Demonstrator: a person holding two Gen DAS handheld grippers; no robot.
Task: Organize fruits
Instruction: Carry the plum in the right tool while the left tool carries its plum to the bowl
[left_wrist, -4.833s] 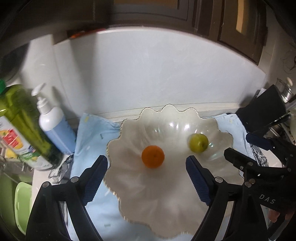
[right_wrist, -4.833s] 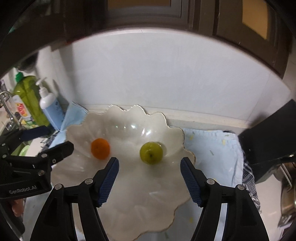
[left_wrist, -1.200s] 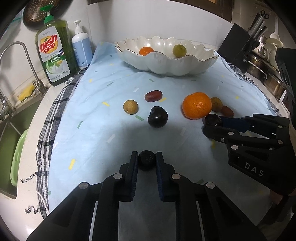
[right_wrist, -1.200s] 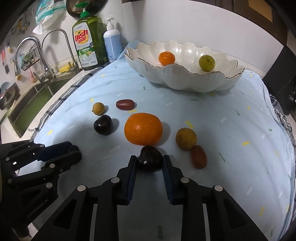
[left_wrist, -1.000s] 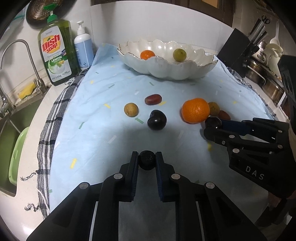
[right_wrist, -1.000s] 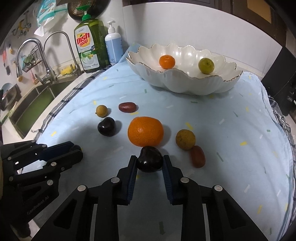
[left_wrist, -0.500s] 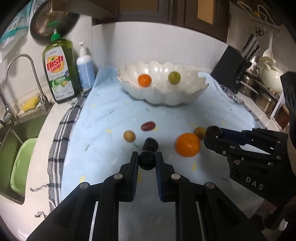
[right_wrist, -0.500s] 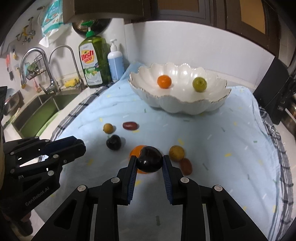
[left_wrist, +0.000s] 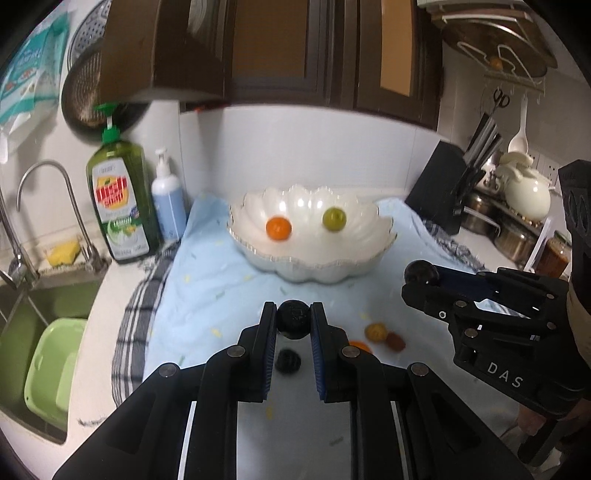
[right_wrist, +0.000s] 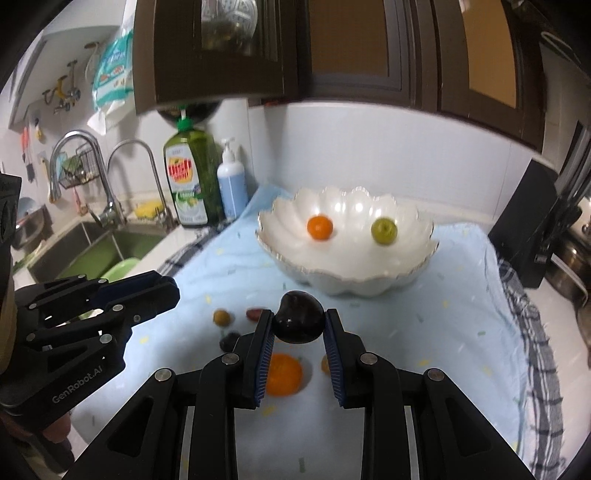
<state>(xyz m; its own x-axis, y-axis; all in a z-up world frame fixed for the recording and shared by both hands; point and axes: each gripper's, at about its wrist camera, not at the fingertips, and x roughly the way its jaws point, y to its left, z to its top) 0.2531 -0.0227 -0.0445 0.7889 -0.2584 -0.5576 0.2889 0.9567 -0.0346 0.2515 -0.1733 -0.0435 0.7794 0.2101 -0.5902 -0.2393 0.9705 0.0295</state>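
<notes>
Fruit sits in a white scalloped ceramic bowl with a thin gilt rim, which stands at the back of a pale blue speckled cloth spread over the counter. Inside the bowl lie two pieces, well apart: a small orange mandarin on the left and a small yellow-green round fruit on the right.

Both tools hang above the cloth, short of the bowl. The left gripper is clamped tight on a small black round fruit, its blue-padded jaws pressing either side. The right gripper is closed around a larger dark purple plum, which bulges above its pads; in the left wrist view that plum shows at the tip of the right tool.

Loose fruit lies on the cloth below the grippers: a large orange, a dark plum, a small tan round fruit beside a reddish-brown oblong fruit, and another tan fruit touching a second reddish-brown one.

Left of the cloth, a green dish soap bottle with a pump stands just beside a white and blue pump dispenser. Further left is a steel sink holding a light green plastic basin. A black knife block stands at the right, behind the cloth's checked border.
</notes>
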